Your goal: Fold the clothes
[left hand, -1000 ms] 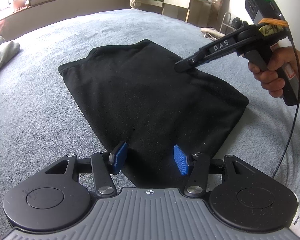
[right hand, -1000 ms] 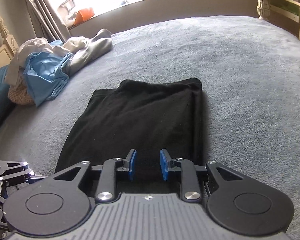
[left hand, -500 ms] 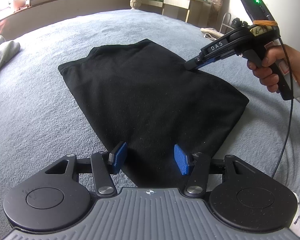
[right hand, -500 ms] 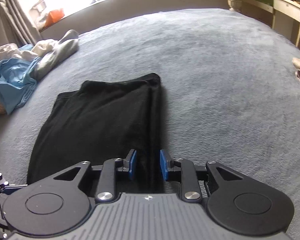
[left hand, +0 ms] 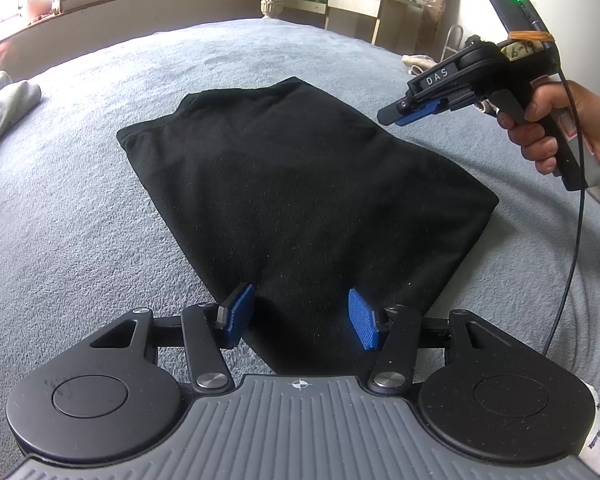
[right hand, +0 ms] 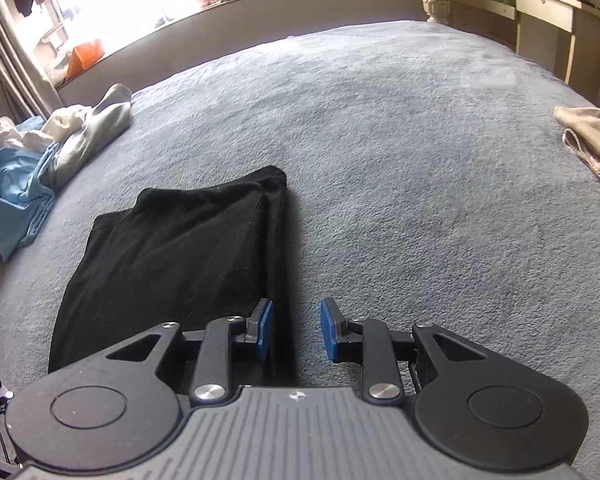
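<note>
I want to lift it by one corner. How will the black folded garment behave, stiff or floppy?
The black garment is probably floppy: it lies flat in soft layers on the grey blanket, so the fold may fall open. Its matte knit looks grippy, and likely light.

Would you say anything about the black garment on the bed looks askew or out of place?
Nothing stands out: the black garment lies flat and folded on the grey bed cover, its edges fairly straight. Neither gripper touches it.
</note>
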